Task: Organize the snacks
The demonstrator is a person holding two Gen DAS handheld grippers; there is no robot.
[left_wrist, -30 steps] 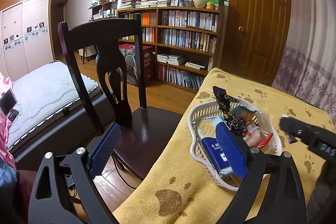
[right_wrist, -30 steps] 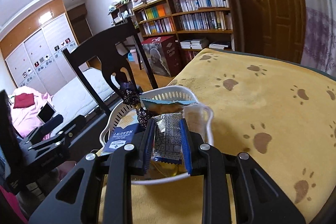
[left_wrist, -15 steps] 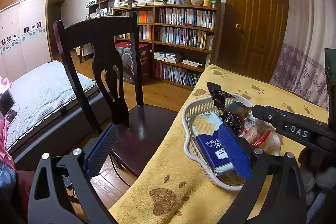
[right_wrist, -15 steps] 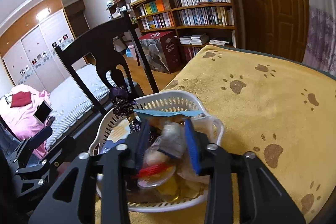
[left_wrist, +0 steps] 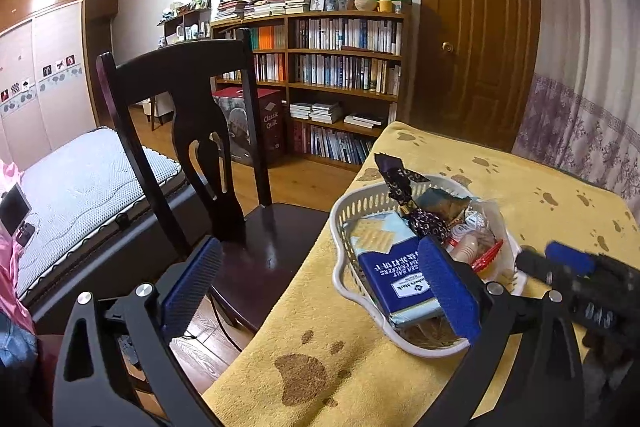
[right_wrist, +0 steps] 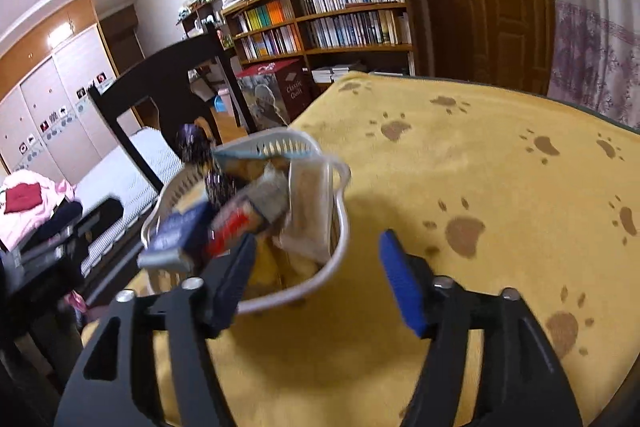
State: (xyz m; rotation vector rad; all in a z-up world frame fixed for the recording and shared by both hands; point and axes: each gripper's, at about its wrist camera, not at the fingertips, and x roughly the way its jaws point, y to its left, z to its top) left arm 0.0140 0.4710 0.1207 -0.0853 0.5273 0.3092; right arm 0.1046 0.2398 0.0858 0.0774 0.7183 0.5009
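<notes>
Yellow paw-print cloth (right_wrist: 500, 179) covers the table. At nine o'clock of it stands a dark chair (left_wrist: 192, 131). Left gripper (left_wrist: 320, 291) hangs level over the table's edge, jaws spread wide, empty. White basket (left_wrist: 340, 227) of snacks (left_wrist: 400, 267) sits at its two o'clock. Right gripper (right_wrist: 320, 267), tilted down just short of the basket, gapes wide, holding nothing.

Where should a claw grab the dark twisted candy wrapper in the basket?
Take the dark twisted wrapper by its flared upper end, coming down from above. That end pokes up past the rim of the white basket, clear of the blue cracker box beside it, while its lower end sits buried among other packets. The left claw is open and nearest.
</notes>
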